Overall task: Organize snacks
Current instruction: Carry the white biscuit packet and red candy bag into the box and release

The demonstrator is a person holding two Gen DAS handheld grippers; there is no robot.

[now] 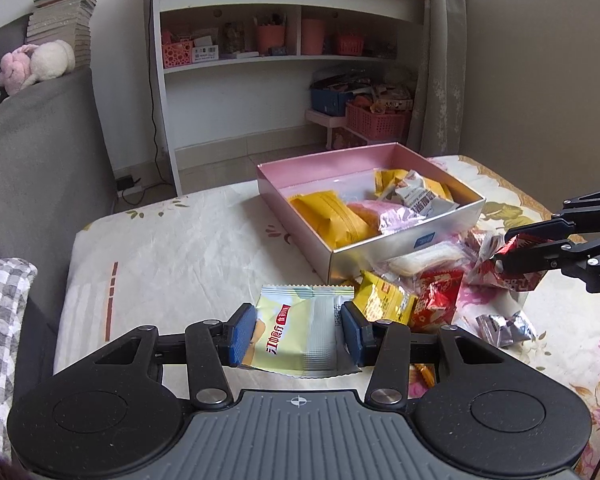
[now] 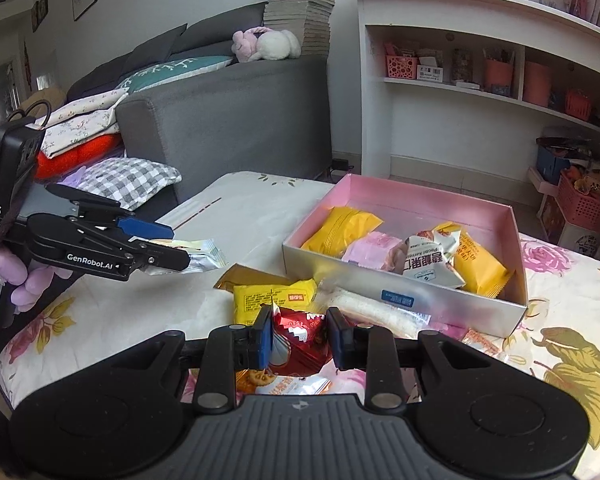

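My left gripper (image 1: 298, 330) is shut on a pale yellow-green snack packet (image 1: 296, 328), held above the table; the same gripper (image 2: 176, 246) shows at the left of the right wrist view with the packet (image 2: 204, 258) sticking out. My right gripper (image 2: 299, 336) is shut on a red foil snack packet (image 2: 300, 340); it appears at the right edge of the left wrist view (image 1: 504, 254) with the red packet (image 1: 516, 264). A pink-lined box (image 1: 404, 240) (image 2: 440, 300) holds several yellow, pink and white packets. Loose snacks (image 1: 400, 300) (image 2: 276, 298) lie in front of it.
The table carries a floral cloth (image 2: 560, 360). A grey sofa (image 2: 228, 120) with cushions stands to the left, a white shelf unit (image 1: 284, 60) behind, and pink baskets (image 1: 376, 120) on the floor. A gloved hand (image 2: 24, 276) holds the left gripper.
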